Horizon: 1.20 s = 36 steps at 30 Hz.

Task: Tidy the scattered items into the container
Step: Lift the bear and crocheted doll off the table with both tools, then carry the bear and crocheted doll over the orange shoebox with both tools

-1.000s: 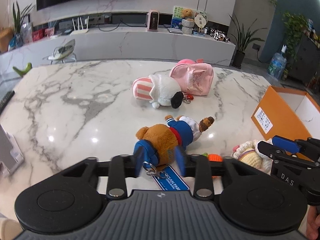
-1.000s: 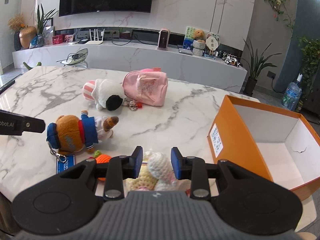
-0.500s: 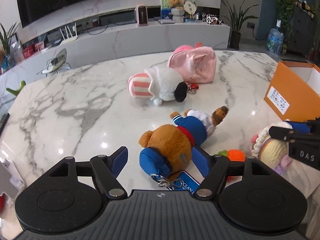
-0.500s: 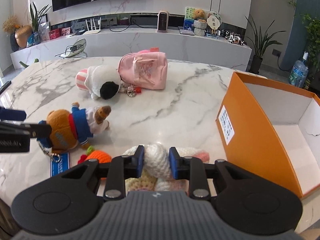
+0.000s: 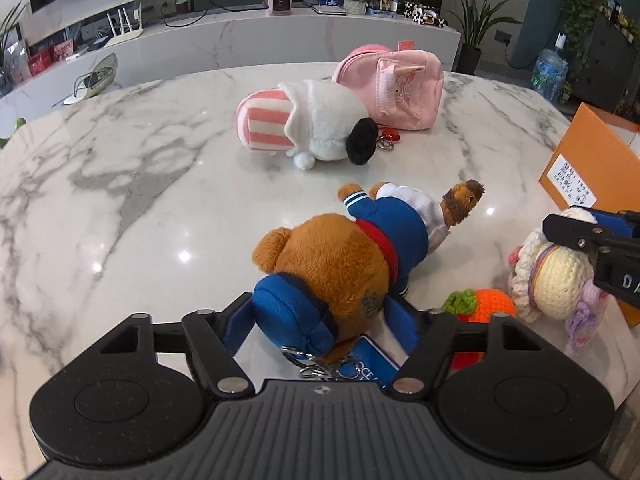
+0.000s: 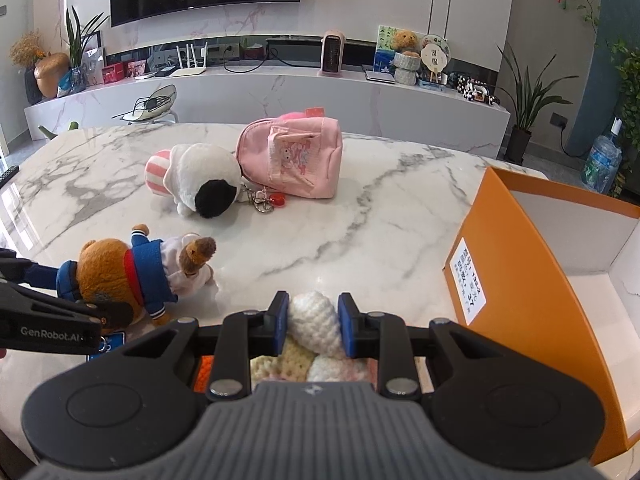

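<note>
A brown plush bear [image 5: 332, 256] in a blue jacket and cap lies on the marble table [image 5: 120, 200]. My left gripper [image 5: 322, 320] is open, and the bear's capped head sits between its fingers. My right gripper [image 6: 313, 322] is shut on a cream crocheted doll [image 6: 316, 320], which also shows in the left wrist view [image 5: 560, 280] beside a crocheted carrot [image 5: 484, 304]. The orange box [image 6: 520, 280], open and white inside, stands just right of the doll. A white plush with a striped cap [image 5: 312, 120] and a pink backpack [image 5: 396, 88] lie farther back.
A blue tag and key ring [image 5: 372, 360] hang from the bear under my left gripper. A red charm [image 6: 276, 200] lies by the backpack. Beyond the table runs a long marble shelf [image 6: 280, 92] with a heater, router and ornaments.
My left gripper opened wider and moved forward, so the bear's head now sits between its fingers. My right gripper tightened on the crocheted doll.
</note>
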Each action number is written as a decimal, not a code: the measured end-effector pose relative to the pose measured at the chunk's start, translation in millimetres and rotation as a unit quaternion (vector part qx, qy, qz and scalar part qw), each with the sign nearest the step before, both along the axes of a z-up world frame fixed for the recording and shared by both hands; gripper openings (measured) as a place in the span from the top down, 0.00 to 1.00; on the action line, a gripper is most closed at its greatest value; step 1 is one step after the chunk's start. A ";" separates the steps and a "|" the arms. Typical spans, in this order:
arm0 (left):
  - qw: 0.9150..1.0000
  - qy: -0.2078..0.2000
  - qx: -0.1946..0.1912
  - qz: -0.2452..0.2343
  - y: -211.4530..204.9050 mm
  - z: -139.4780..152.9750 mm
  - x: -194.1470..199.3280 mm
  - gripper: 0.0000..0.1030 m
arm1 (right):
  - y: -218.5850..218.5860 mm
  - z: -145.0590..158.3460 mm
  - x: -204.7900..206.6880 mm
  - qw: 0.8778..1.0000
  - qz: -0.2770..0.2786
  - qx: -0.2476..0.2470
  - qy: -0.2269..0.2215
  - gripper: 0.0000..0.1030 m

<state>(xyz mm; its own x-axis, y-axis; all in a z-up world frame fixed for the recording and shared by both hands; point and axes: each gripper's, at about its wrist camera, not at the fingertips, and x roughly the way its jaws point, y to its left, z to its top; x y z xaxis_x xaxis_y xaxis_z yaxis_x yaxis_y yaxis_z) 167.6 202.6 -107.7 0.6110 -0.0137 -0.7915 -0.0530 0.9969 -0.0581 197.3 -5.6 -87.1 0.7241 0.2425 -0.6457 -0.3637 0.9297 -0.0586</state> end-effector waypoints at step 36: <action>0.988 -0.151 0.028 0.014 -42.9 131.5 -64.1 0.43 | -20.2 92.8 -61.5 0.990 0.002 0.064 -0.124 0.77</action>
<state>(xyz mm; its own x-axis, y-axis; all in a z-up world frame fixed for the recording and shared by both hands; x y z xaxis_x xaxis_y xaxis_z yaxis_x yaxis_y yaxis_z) 103.5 159.7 23.8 0.8186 0.0447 -0.5726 -0.0689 0.9974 -0.0206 135.8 -25.8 5.7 0.8554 0.3150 -0.4112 -0.3573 0.9336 -0.0281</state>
